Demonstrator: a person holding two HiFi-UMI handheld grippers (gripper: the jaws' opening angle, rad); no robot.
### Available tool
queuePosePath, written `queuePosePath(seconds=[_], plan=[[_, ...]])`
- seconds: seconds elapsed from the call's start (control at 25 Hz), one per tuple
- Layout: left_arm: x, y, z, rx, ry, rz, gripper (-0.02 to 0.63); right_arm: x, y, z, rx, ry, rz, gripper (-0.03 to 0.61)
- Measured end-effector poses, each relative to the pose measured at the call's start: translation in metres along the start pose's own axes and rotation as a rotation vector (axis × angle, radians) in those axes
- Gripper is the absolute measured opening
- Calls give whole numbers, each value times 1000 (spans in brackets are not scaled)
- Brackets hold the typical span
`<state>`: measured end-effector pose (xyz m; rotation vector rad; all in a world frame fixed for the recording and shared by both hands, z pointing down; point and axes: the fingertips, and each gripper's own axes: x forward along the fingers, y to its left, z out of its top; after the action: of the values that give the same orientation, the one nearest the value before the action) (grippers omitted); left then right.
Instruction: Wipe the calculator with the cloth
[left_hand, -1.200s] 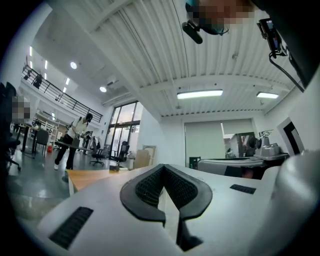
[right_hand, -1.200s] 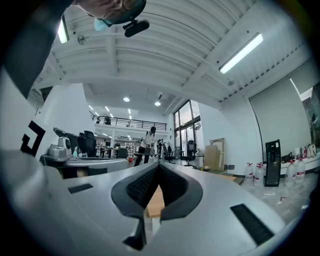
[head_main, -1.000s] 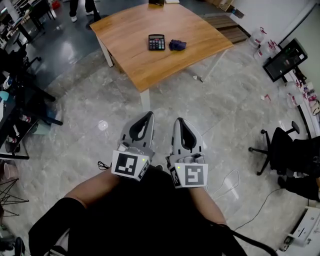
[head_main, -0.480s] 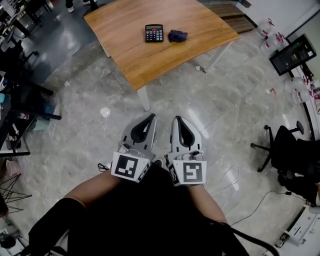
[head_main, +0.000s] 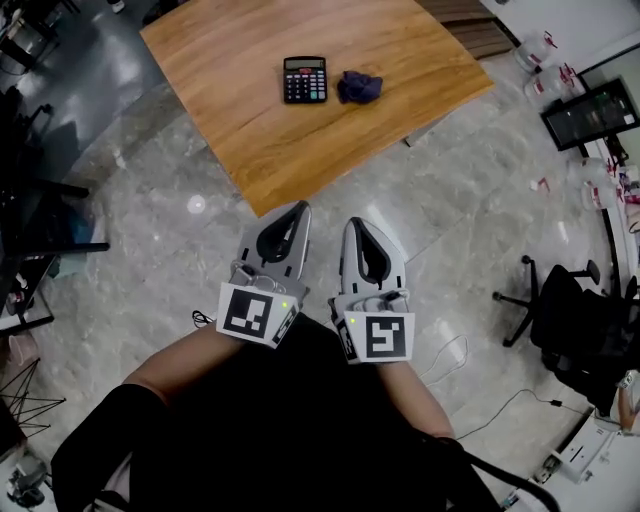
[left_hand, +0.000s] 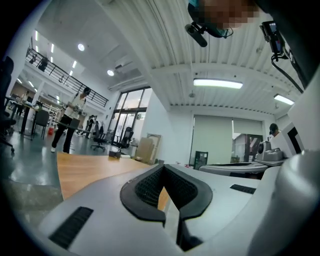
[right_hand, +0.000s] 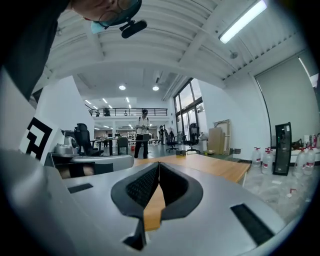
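- Dark desks (head_main: 30, 230) crowd the far left; a wooden table (head_main: 250, 130) stands ahead on grey floor (head_main: 150, 250); an office chair (head_main: 556, 305) sits at right.
- The black calculator (head_main: 305, 79) lies flat mid-table; the crumpled dark-blue cloth (head_main: 359, 87) sits just beside it, to its right.
- My left gripper (head_main: 297, 209) and right gripper (head_main: 356, 224) hang side by side near the table's corner; both have their jaws pressed together, empty.

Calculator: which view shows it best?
Head view: the calculator lies face up on the table, keys visible, just left of the cloth. Both gripper views look level across the table; each shows only a small dark shape far off, too small to tell calculator from cloth.
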<state>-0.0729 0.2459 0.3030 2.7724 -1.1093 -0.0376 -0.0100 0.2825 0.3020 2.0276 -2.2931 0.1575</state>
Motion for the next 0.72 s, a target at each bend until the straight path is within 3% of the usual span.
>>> queuePosePath(seconds=[0.32, 0.72], plan=[[85, 97, 10, -16, 26, -4, 8, 120, -17, 24, -28, -6, -37, 17], [149, 140, -12, -27, 94, 70, 8, 199, -55, 11, 2, 31, 8, 17]])
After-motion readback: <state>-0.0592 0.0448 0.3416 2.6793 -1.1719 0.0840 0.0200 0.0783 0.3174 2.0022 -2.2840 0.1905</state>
